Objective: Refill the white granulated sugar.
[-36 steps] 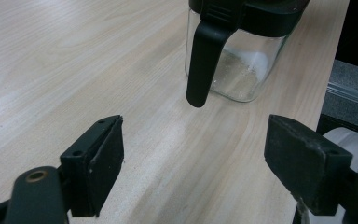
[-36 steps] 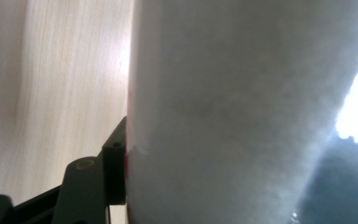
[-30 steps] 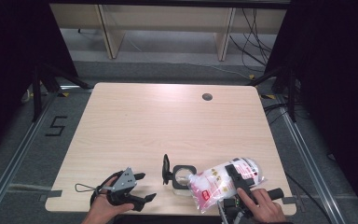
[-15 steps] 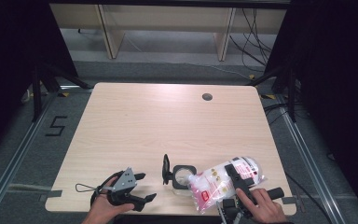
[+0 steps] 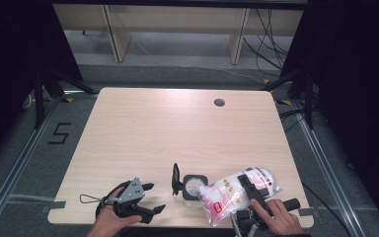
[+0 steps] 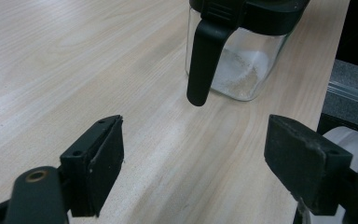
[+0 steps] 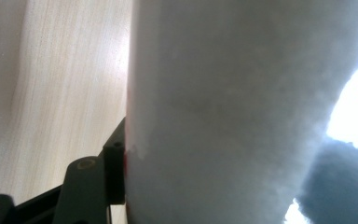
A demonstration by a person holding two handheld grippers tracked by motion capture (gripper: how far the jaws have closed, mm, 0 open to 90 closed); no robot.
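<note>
A clear bag of white powder [image 5: 237,192] was held by the right gripper [image 5: 253,197] beside an open-lidded glass jar [image 5: 191,186]; the left gripper [image 5: 148,198] was held open near the wooden table [image 5: 177,128] edge.

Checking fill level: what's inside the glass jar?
The glass jar, lid open, holds a thin layer of white powder at the bottom. The black rim hides its upper part.

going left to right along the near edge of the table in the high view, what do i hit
left gripper → glass jar with black flip lid → white bag, clamped by the right gripper
</note>
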